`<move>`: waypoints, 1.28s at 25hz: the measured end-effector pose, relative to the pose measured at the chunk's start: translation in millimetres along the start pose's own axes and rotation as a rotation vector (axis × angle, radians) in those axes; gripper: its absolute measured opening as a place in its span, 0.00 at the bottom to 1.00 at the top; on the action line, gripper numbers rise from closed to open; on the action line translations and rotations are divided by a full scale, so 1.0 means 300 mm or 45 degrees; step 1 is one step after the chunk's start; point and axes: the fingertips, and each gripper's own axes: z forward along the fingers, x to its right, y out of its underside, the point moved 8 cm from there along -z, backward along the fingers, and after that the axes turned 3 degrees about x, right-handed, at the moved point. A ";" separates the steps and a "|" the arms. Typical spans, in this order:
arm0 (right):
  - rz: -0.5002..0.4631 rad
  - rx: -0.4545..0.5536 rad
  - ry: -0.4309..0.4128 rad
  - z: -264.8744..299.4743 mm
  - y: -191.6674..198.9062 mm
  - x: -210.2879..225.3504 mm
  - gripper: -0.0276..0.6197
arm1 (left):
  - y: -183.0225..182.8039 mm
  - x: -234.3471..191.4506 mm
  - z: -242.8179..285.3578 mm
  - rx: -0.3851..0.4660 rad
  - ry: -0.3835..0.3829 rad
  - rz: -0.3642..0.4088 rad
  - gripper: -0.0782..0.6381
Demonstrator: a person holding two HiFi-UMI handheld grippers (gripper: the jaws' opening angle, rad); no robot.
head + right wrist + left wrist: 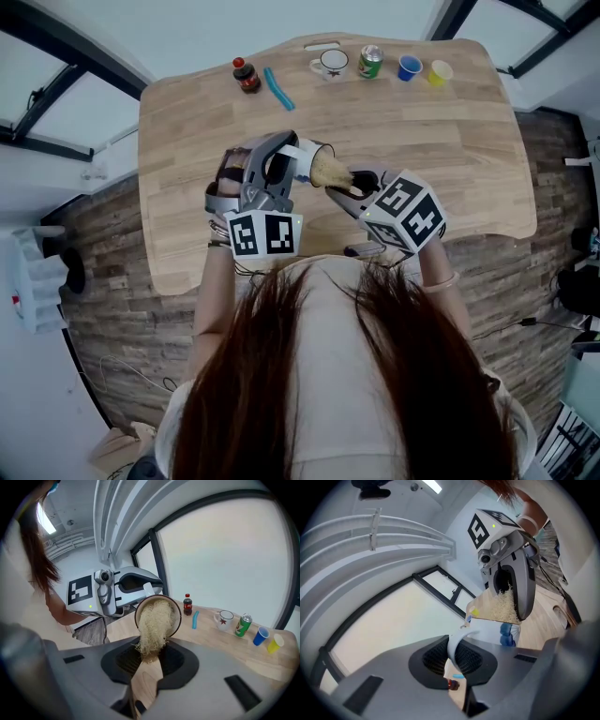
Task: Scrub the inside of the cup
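A white cup (305, 157) is held tilted above the wooden table (450, 169). My left gripper (274, 173) is shut on its handle (457, 644), which shows between the jaws in the left gripper view. A brush with pale bristles (330, 171) is pushed into the cup's mouth. My right gripper (354, 186) is shut on the brush's wooden handle (147, 679). In the right gripper view the bristles (153, 623) fill the cup's opening (174, 616), with the left gripper (117, 592) behind it. The cup's inside is hidden by bristles.
Along the table's far edge stand a small cola bottle (247, 76), a blue stick-like thing (278, 89), a white mug (331, 64), a green can (370, 62), a blue cup (409, 67) and a yellow cup (438, 72). Dark plank floor surrounds the table.
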 end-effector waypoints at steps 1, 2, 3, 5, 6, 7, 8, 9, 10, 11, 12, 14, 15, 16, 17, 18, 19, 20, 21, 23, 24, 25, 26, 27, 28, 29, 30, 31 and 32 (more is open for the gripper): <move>0.002 -0.009 0.000 0.004 0.000 -0.001 0.18 | -0.001 0.003 0.000 0.001 0.004 0.012 0.14; 0.005 -0.017 -0.001 0.007 0.001 -0.001 0.18 | -0.002 0.005 0.001 0.002 0.008 0.022 0.14; 0.008 -0.023 -0.002 0.010 0.001 -0.001 0.18 | -0.003 0.007 0.002 0.005 0.011 0.032 0.14; 0.014 -0.032 -0.006 0.014 0.001 0.002 0.18 | -0.005 0.011 0.005 0.012 0.018 0.046 0.14; 0.016 -0.036 -0.008 0.016 0.000 0.002 0.18 | -0.005 0.013 0.006 0.016 0.022 0.050 0.14; 0.016 -0.043 -0.010 0.019 -0.001 0.002 0.18 | -0.006 0.016 0.006 0.019 0.027 0.054 0.14; 0.013 -0.051 -0.012 0.022 -0.002 0.000 0.18 | -0.005 0.019 0.006 0.021 0.033 0.057 0.14; 0.008 -0.060 -0.014 0.026 -0.002 -0.002 0.18 | -0.005 0.022 0.005 0.023 0.038 0.061 0.14; 0.004 -0.068 -0.016 0.031 -0.002 -0.003 0.18 | -0.004 0.025 0.005 0.024 0.042 0.065 0.14; 0.002 -0.074 -0.018 0.035 -0.002 -0.004 0.18 | -0.004 0.028 0.006 0.024 0.045 0.070 0.14; 0.002 -0.077 -0.021 0.039 -0.002 -0.003 0.18 | -0.003 0.030 0.007 0.024 0.047 0.075 0.14; 0.009 -0.080 -0.030 0.045 0.000 0.001 0.18 | -0.002 0.033 0.010 0.024 0.049 0.083 0.14; 0.016 -0.080 -0.038 0.048 0.000 0.003 0.18 | -0.001 0.033 0.010 0.025 0.048 0.087 0.15; 0.025 -0.077 -0.048 0.050 0.000 0.006 0.18 | -0.001 0.032 0.010 0.027 0.046 0.091 0.14; 0.036 -0.074 -0.060 0.052 -0.001 0.009 0.18 | -0.001 0.031 0.010 0.031 0.043 0.094 0.14; 0.051 -0.070 -0.075 0.054 -0.002 0.013 0.18 | -0.001 0.030 0.009 0.036 0.038 0.098 0.15; 0.069 -0.064 -0.093 0.055 -0.003 0.017 0.18 | -0.002 0.029 0.007 0.043 0.033 0.102 0.14; 0.090 -0.058 -0.114 0.055 -0.003 0.020 0.18 | -0.004 0.029 0.005 0.050 0.027 0.105 0.14; 0.113 -0.051 -0.136 0.055 -0.003 0.024 0.18 | -0.005 0.028 0.003 0.058 0.022 0.107 0.14; 0.166 -0.032 -0.179 0.053 -0.003 0.029 0.18 | -0.008 0.024 -0.003 0.072 0.013 0.106 0.14; 0.196 -0.021 -0.201 0.052 -0.004 0.031 0.18 | -0.010 0.021 -0.006 0.079 0.009 0.106 0.14; 0.228 -0.010 -0.225 0.052 -0.005 0.034 0.18 | -0.011 0.020 -0.008 0.088 0.007 0.109 0.14; 0.262 0.001 -0.252 0.053 -0.006 0.037 0.18 | -0.013 0.020 -0.011 0.098 0.005 0.113 0.14; 0.295 0.010 -0.279 0.054 -0.007 0.040 0.18 | -0.015 0.021 -0.012 0.108 0.003 0.117 0.14; 0.329 0.020 -0.305 0.056 -0.006 0.044 0.18 | -0.016 0.023 -0.012 0.116 0.002 0.121 0.14; 0.363 0.031 -0.327 0.058 -0.004 0.048 0.18 | -0.017 0.024 -0.011 0.121 0.000 0.123 0.14; 0.396 0.044 -0.346 0.059 -0.002 0.052 0.18 | -0.017 0.025 -0.010 0.124 -0.002 0.123 0.14; 0.427 0.058 -0.363 0.060 0.000 0.054 0.18 | -0.017 0.025 -0.009 0.125 -0.005 0.123 0.14; 0.458 0.073 -0.378 0.061 0.002 0.056 0.18 | -0.017 0.025 -0.009 0.126 -0.008 0.124 0.15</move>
